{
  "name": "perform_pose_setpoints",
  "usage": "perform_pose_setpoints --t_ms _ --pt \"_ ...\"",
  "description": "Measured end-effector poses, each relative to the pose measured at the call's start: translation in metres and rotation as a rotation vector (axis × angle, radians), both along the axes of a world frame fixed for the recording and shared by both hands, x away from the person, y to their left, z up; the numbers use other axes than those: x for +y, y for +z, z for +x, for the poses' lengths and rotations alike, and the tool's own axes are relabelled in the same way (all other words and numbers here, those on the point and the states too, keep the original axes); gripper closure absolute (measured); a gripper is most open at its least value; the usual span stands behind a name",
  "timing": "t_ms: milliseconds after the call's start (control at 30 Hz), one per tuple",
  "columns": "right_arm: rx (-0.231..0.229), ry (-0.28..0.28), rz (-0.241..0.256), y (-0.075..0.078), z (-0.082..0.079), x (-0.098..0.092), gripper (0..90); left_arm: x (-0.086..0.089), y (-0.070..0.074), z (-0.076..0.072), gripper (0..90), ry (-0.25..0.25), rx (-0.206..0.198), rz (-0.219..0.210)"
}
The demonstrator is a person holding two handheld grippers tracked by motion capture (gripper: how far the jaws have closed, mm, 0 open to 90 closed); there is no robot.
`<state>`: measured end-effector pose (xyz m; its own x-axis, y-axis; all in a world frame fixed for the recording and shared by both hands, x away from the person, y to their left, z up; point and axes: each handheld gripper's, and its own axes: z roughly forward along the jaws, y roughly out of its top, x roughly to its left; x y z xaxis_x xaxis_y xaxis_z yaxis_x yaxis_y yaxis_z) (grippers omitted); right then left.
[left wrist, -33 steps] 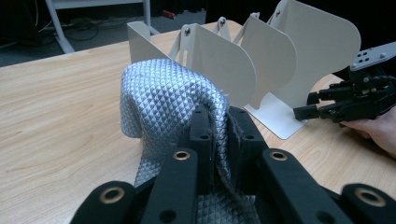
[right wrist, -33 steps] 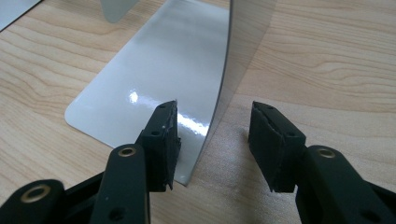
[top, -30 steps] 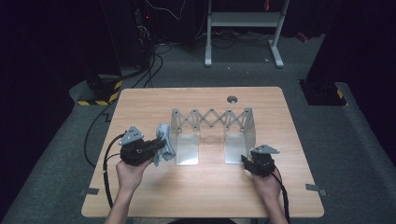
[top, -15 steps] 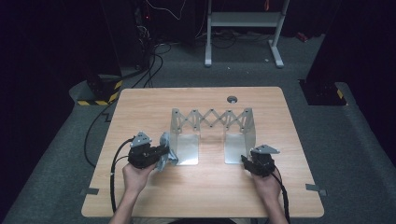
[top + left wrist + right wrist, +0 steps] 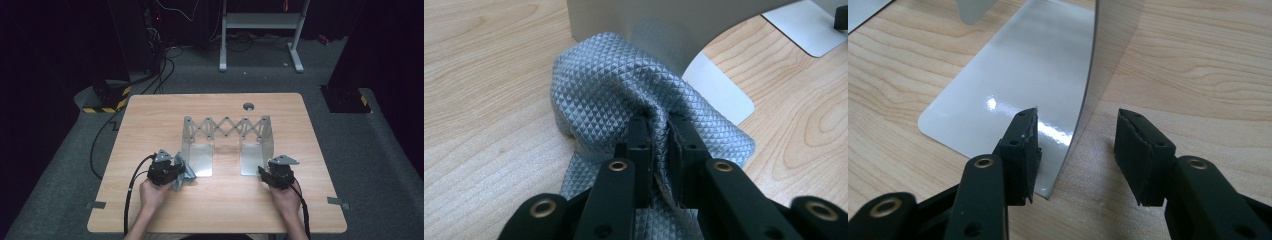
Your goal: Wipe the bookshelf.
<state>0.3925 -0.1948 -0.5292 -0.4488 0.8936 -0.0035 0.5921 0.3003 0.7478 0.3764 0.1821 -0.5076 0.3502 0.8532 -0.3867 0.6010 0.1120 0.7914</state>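
Leftmost, the left gripper [image 5: 659,135] pinches a fold of the grey quilted cloth [image 5: 624,90], which lies on the wooden table [image 5: 150,120] against the left end plate of the metal folding rack [image 5: 227,131]. Rightward, the right gripper [image 5: 1075,145] stands wide, jaws straddling the rack's right upright plate.

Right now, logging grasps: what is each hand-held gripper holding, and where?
Left hand-held gripper pinches a fold of the grey quilted cloth. Right hand-held gripper holds nothing.

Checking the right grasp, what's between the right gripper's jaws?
The metal rack's upright plate edge stands between the open right gripper's jaws, shown in the right gripper view.
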Motion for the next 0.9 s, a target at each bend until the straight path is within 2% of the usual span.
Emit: perform_pose_setpoints --t_ms 67,100,133,267,367,400,433,533,567,667,700,833,900 --pt "-0.001 0.001 -0.001 0.0 0.0 0.0 52.9 0.0 0.001 0.0 80.9 -0.002 -0.003 -0.006" --pt "0.0 0.0 0.0 0.0 0.0 0.0 52.9 0.001 0.002 0.0 80.9 -0.011 -0.004 0.005" --pt "0.0 0.0 0.0 0.0 0.0 0.0 52.8 0.002 0.005 -0.001 81.0 -0.004 -0.01 -0.018" --pt "0.0 0.001 0.0 0.0 0.0 0.0 52.9 0.005 0.013 -0.004 81.1 -0.007 -0.024 -0.042" --pt "0.0 0.002 0.0 0.0 0.0 0.0 52.9 0.008 0.025 -0.007 81.1 -0.014 -0.05 -0.076" --pt "-0.001 0.002 -0.001 0.0 0.0 0.0 52.8 0.009 0.034 -0.009 81.2 -0.013 -0.073 -0.091" --pt "-0.001 0.002 -0.001 0.0 0.0 0.0 52.8 0.009 0.034 -0.009 81.2 -0.013 -0.073 -0.091" --pt "-0.001 0.001 0.0 0.0 0.0 0.0 52.8 0.01 0.051 -0.014 81.2 -0.024 -0.12 -0.102" --pt "-0.002 0.002 -0.002 0.0 0.0 0.0 52.8 0.01 0.051 -0.014 81.2 -0.024 -0.12 -0.102" --pt "-0.001 0.001 -0.001 0.0 0.0 0.0 52.8 0.011 0.066 -0.018 81.3 -0.03 -0.158 -0.121" --pt "-0.001 0.001 -0.001 0.0 0.0 0.0 52.8 0.011 0.066 -0.018 81.3 -0.03 -0.158 -0.121" --pt "-0.001 0.002 -0.002 0.0 0.0 0.0 52.8 0.013 0.081 -0.02 81.4 -0.034 -0.191 -0.146" --pt "0.0 0.002 0.0 0.0 0.0 0.0 52.8 0.014 0.089 -0.02 81.4 -0.042 -0.208 -0.145"
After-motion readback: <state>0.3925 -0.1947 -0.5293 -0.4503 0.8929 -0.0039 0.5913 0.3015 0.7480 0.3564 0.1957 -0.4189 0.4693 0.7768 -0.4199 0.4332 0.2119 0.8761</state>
